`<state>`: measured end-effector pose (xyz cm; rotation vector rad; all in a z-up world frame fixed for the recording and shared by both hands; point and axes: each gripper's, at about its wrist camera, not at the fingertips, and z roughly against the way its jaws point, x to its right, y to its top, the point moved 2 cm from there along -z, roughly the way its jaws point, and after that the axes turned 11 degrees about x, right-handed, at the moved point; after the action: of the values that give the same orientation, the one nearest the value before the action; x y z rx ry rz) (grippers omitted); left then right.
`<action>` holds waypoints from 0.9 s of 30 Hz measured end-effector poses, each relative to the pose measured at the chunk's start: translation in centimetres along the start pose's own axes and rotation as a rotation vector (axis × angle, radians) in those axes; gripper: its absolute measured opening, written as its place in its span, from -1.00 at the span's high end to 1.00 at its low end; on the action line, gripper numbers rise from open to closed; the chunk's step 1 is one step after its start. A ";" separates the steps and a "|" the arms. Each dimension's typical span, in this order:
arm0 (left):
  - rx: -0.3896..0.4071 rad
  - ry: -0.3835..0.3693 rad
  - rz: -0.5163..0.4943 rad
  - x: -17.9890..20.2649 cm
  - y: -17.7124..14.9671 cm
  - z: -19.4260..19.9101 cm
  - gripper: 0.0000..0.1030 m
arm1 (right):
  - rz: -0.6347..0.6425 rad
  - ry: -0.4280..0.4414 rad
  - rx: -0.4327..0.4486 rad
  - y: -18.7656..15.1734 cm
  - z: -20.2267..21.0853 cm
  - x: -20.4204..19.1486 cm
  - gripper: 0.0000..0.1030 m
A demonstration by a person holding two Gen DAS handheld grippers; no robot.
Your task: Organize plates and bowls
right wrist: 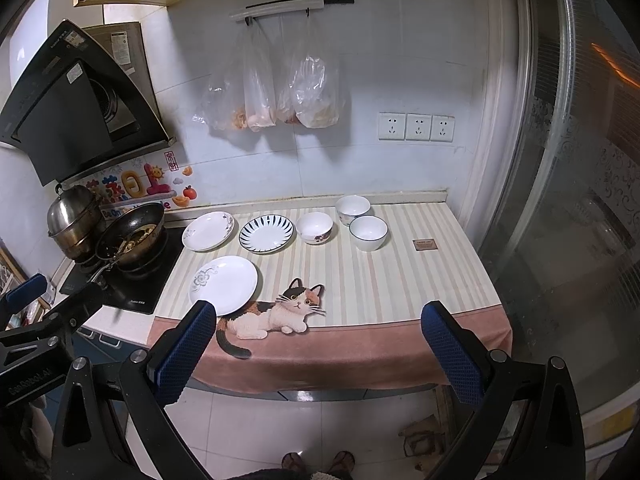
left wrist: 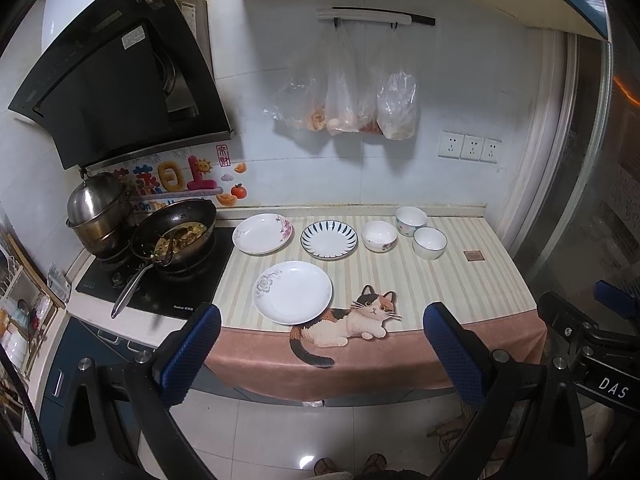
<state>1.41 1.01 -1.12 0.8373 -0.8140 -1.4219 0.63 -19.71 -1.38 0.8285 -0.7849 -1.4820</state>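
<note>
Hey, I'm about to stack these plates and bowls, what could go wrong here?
1. The front plate lies close to the counter's front edge, so a nudge from the open left gripper may push it off.
2. The floral plate sits right beside the wok of food; reaching there might knock the wok's handle.
3. The three bowls crowd together, so the open right gripper could bump a neighbour.

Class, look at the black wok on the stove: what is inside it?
The wok holds yellowish cooked food with green bits and a dark utensil resting in it. The food hides the wok's bottom, so anything beneath stays unseen.
</note>
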 end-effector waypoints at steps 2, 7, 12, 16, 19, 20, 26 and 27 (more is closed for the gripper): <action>-0.001 -0.002 -0.002 0.0 0.0 0.0 -1.00 | 0.001 0.000 0.002 0.1 0.1 0.0 -1.00; -0.002 0.001 -0.003 0.2 0.2 -0.1 -1.00 | 0.003 0.000 0.003 -0.3 -0.2 -0.4 -1.00; 0.000 0.002 -0.003 0.2 0.2 -0.1 -1.00 | 0.004 -0.002 0.011 -0.2 0.0 -0.5 -1.00; 0.003 0.005 0.000 0.5 0.8 -0.1 -1.00 | 0.000 -0.004 0.014 0.2 0.0 -0.4 -1.00; 0.003 0.004 -0.002 0.4 0.8 0.0 -1.00 | -0.001 -0.002 0.013 0.3 0.0 -0.4 -1.00; 0.003 0.004 -0.002 0.4 0.8 0.0 -1.00 | 0.000 -0.002 0.013 0.4 0.1 -0.4 -1.00; 0.003 0.004 -0.001 0.3 0.7 0.0 -1.00 | -0.001 -0.001 0.014 0.3 0.1 -0.4 -1.00; 0.003 0.003 -0.001 0.3 0.7 0.0 -1.00 | 0.000 0.000 0.014 0.4 0.0 -0.4 -1.00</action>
<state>1.74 0.68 -0.48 0.8423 -0.8137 -1.4201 0.80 -19.36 -1.02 0.8388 -0.7957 -1.4784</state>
